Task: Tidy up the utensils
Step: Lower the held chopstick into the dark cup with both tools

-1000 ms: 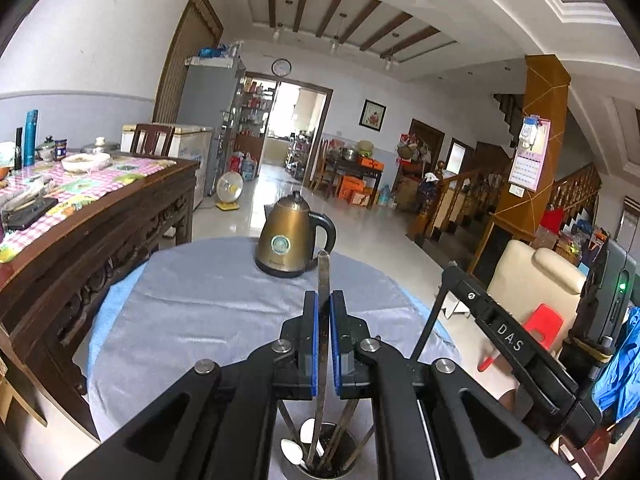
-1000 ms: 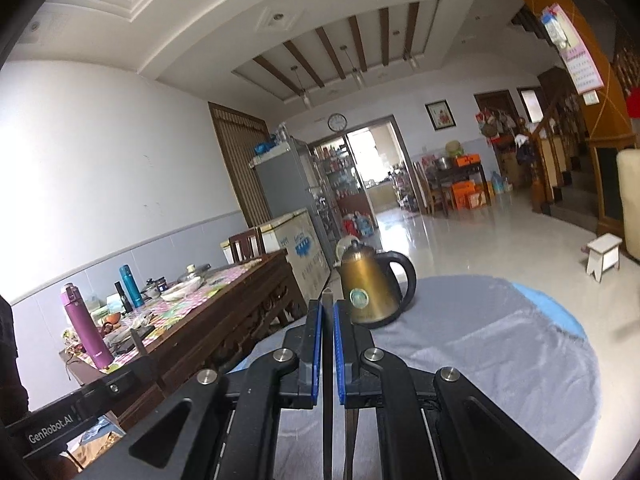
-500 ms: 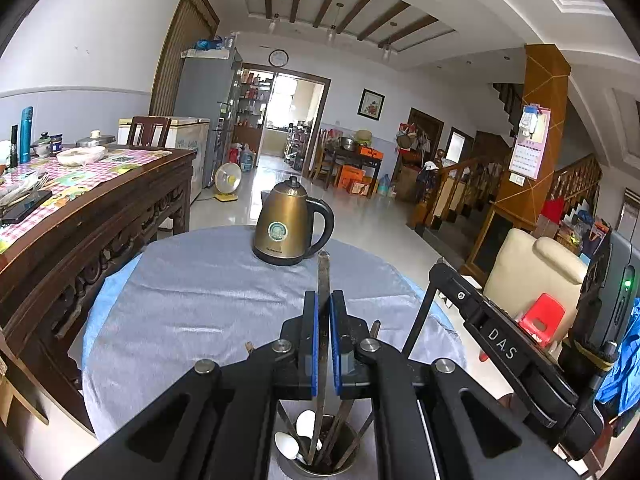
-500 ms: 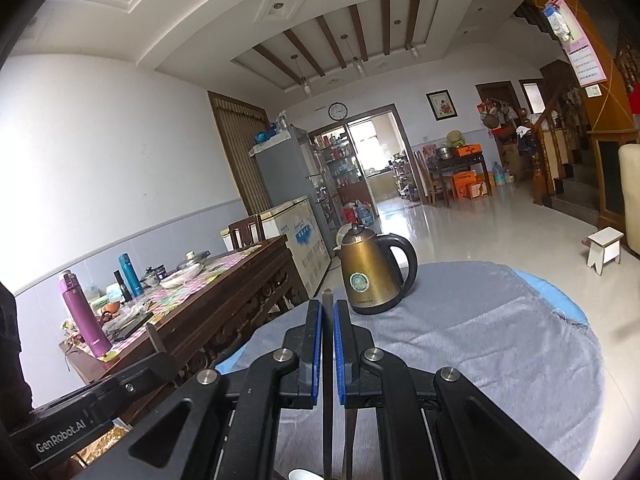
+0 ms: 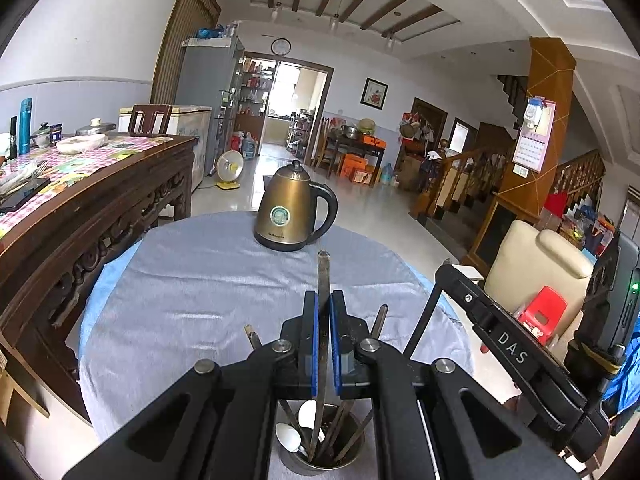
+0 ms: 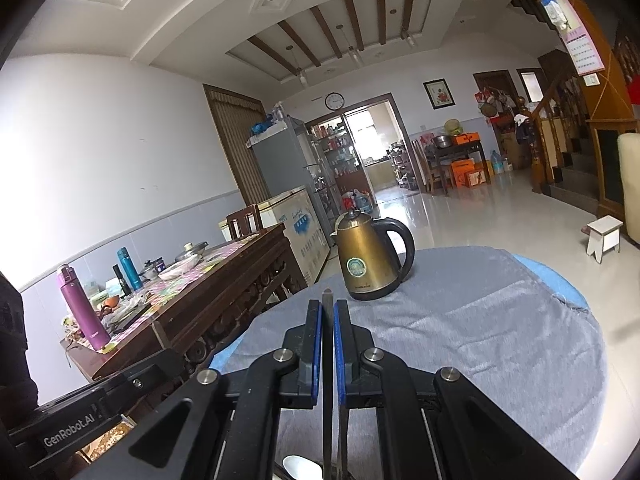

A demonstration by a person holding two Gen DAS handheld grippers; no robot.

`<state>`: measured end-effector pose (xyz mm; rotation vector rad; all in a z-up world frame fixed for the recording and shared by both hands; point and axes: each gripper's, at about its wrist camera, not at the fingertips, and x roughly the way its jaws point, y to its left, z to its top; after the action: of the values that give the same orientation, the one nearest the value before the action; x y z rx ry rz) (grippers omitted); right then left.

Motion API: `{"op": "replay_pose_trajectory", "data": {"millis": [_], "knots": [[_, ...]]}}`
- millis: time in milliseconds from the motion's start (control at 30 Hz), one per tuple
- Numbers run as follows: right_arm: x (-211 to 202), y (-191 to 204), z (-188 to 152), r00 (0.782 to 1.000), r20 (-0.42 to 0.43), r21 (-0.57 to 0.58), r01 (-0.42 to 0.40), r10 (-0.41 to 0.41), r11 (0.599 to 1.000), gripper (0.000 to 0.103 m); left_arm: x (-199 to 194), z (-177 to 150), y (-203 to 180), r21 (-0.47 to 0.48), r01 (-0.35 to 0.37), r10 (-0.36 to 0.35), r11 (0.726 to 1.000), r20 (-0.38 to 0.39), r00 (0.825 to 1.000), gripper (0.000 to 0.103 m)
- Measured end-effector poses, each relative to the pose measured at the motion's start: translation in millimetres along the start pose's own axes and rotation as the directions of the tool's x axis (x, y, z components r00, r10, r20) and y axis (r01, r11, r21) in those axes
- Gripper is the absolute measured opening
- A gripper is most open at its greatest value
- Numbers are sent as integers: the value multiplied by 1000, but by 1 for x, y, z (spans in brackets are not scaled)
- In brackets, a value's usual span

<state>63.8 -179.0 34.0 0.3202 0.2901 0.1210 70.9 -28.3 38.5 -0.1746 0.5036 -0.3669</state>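
Observation:
My left gripper (image 5: 323, 300) is shut on the flat handle of a metal utensil (image 5: 323, 272) that stands upright, its lower end in a round metal holder (image 5: 320, 446). The holder sits below the gripper and holds spoons (image 5: 289, 436) and several other utensils. My right gripper (image 6: 328, 308) is shut on another upright metal utensil (image 6: 327, 300). A white spoon bowl (image 6: 300, 465) shows below it. The right gripper's body (image 5: 508, 344) shows at the right of the left wrist view.
A round table with a grey cloth (image 5: 208, 292) carries a bronze electric kettle (image 5: 290, 212) at its far side. A long carved wooden table (image 5: 92, 200) with bottles and dishes stands to the left. A cream chair (image 5: 540, 264) and red stool (image 5: 542, 308) stand to the right.
Both grippers have lowered and tilted down toward the table. The holder and its utensils show more fully under the left gripper. Both stay shut on their utensils.

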Motion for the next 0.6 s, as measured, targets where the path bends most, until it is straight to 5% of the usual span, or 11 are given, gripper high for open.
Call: {"op": "replay_pose_trajectory", "data": {"millis": [600], "knots": [[0,3,-15,999,-48,-11,-11,10,1000,7,4,-11,9,-23,-20,19,1000,-47,999,6]]}}
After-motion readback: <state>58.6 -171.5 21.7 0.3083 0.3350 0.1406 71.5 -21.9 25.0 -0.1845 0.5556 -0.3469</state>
